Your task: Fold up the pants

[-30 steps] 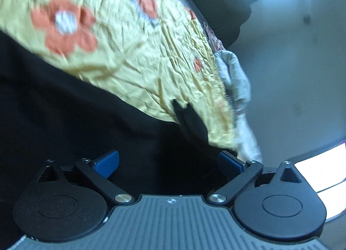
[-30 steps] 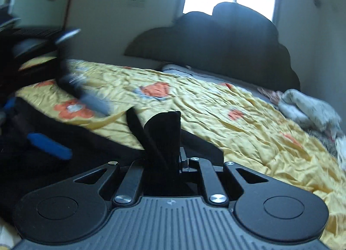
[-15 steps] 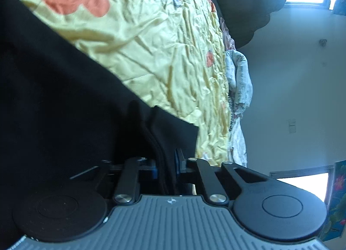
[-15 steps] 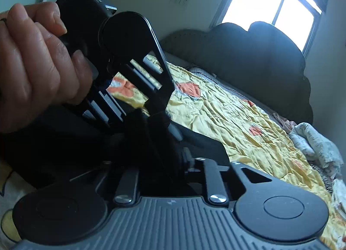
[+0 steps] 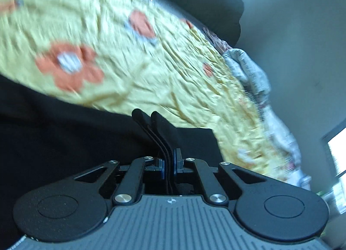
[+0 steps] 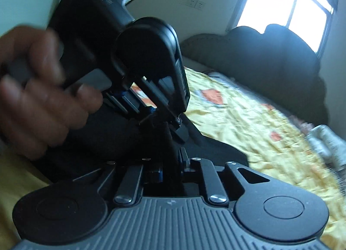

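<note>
The black pants [image 5: 64,137] lie on a yellow bedspread with orange flowers [image 5: 151,66]. My left gripper [image 5: 169,163] is shut on a doubled edge of the pants, which sticks up between the blue pads. My right gripper [image 6: 173,163] is shut on another black edge of the pants [image 6: 216,148]. In the right wrist view the left gripper [image 6: 151,76] and the hand holding it [image 6: 39,102] are close in front, just above the right gripper's fingers.
A dark headboard [image 6: 270,55] stands at the far end of the bed under a bright window [image 6: 285,5]. A crumpled white patterned cloth [image 5: 248,70] lies at the bed's right edge, by the wall.
The left gripper closed on the pants edge a second ago and has stayed shut. Both grippers have come close together with the fabric. The views are blurred from motion.
</note>
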Demonstrator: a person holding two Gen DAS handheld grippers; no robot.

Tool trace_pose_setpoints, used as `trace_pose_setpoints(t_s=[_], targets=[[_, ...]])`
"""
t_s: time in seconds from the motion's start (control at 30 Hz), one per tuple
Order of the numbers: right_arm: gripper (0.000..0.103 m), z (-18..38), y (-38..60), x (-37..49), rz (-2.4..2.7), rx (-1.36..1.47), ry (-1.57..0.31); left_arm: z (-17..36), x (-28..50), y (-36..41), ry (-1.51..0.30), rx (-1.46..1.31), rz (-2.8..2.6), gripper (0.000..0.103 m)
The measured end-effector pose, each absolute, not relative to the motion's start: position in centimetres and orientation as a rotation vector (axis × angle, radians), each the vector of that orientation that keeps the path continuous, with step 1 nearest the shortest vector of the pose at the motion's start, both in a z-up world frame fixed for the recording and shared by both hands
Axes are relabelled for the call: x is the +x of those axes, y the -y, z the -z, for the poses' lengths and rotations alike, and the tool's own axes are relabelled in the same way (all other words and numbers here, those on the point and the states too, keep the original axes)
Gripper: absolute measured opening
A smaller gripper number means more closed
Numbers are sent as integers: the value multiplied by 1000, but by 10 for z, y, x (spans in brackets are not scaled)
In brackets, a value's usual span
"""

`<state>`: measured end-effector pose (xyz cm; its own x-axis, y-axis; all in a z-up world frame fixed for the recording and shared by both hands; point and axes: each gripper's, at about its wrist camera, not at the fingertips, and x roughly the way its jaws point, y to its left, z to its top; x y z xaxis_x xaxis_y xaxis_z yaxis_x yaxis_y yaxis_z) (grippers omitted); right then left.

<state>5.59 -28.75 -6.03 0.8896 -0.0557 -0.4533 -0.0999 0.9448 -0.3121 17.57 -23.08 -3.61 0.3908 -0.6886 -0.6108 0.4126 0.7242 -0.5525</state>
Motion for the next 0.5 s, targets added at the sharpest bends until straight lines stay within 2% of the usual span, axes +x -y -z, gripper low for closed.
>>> trace_pose_setpoints(t_s=[0.2, 0.5], targets=[[13, 58, 264, 62, -149, -252, -471, 24, 158, 197, -825, -181, 626, 5], [13, 60, 250, 62, -209, -259, -472, 22, 155, 173, -819, -155, 575, 5]])
